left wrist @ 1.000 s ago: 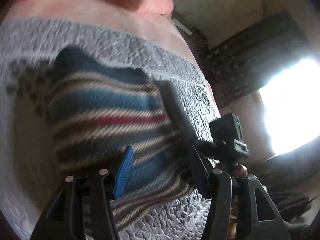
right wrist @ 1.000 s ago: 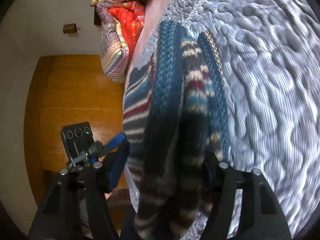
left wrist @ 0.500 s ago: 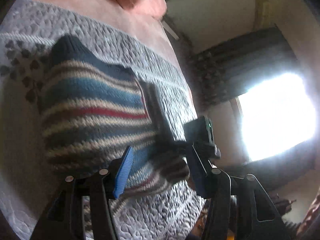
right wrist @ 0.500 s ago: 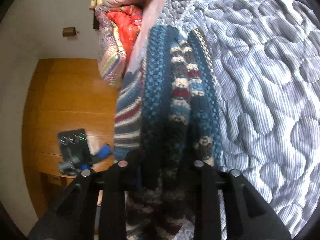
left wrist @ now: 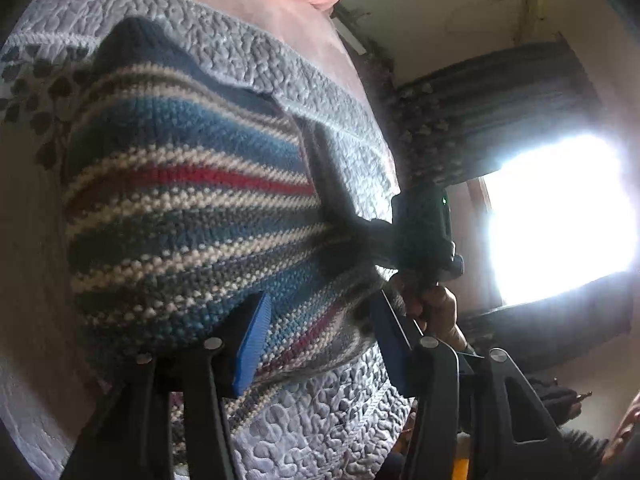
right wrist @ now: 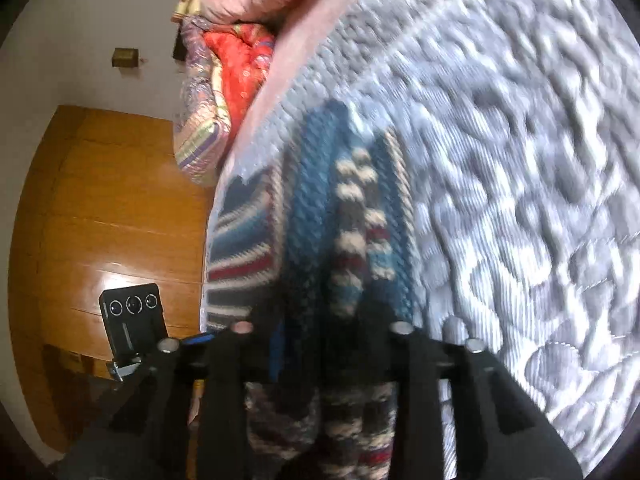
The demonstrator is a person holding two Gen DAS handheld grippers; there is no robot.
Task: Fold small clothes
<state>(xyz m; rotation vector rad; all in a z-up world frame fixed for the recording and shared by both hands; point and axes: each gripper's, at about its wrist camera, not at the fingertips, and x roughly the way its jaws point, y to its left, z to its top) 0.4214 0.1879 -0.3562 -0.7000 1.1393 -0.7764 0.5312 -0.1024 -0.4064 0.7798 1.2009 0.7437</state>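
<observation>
A striped knitted garment [left wrist: 188, 208], in bands of blue, cream, red and dark grey, lies on a grey quilted bedspread [left wrist: 320, 408] and fills the centre-left of the left wrist view. The left gripper [left wrist: 320, 332] sits at the bottom of that frame with its jaws spread wide: the blue-padded finger at lower centre lies against the garment's lower edge, and the other finger stands to the right of it, with the garment's striped edge showing in the gap between them. It grips nothing that can be seen.

At the right edge of the garment, mid-frame, a bunched end of the knit runs into the right gripper [left wrist: 424, 236], seen from the side as a dark block with a small green light, with a hand [left wrist: 436, 308] just below it. A bright window [left wrist: 560, 220] glares at the right.

In the right wrist view the right gripper [right wrist: 320, 344] occupies the bottom centre, its fingers drawn in on a thick fold of the same garment [right wrist: 332, 220], which rises from between them toward mid-frame and hangs below them too. The bedspread [right wrist: 500, 160], blurred, fills the right half. At the lower left a device with three round lenses [right wrist: 132, 320] shows against a wooden panel [right wrist: 100, 208], and a red patterned cloth [right wrist: 224, 80] lies at the upper left.
</observation>
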